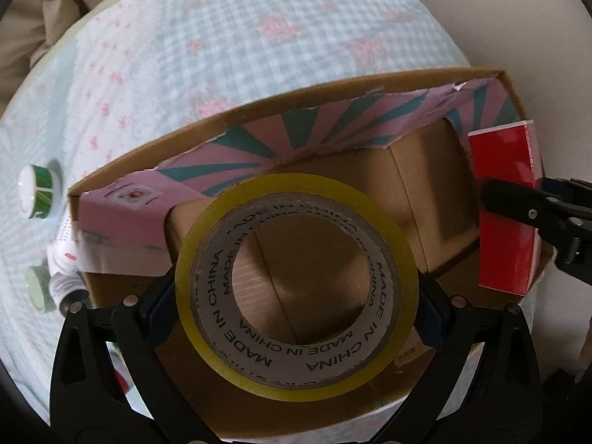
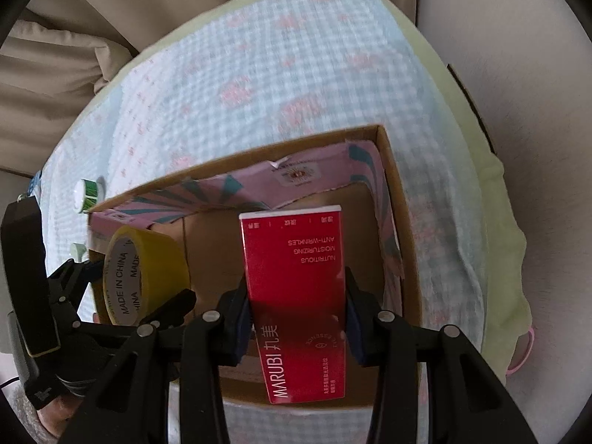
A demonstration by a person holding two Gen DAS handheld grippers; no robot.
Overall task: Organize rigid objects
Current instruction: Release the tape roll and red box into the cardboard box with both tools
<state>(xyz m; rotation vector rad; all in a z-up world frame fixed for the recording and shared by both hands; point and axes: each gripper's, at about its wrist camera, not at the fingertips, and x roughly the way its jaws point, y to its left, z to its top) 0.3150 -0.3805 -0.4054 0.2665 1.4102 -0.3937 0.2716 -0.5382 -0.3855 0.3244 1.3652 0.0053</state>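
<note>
Left gripper: I have its jaws clamped on the tape, pads pressing the roll's outer sides, the hole facing my camera.
Tape: yellowish roll with "MADE IN CHINA" printed round its core; I hold it over the near left part of the box. In the right view the tape shows at the box's left side.
Right gripper: I have its jaws closed on the carton, one pad on each long edge.
Carton: red, marked "MARUBI", held lengthwise above the right half of the box. From the left view the carton sits by the right wall.
Box: open cardboard, pink-and-teal flaps folded inside; it rests on a checked cloth.
Outside the box: a small jar with a white lid lies left of it, and a tube lies against the left wall.
</note>
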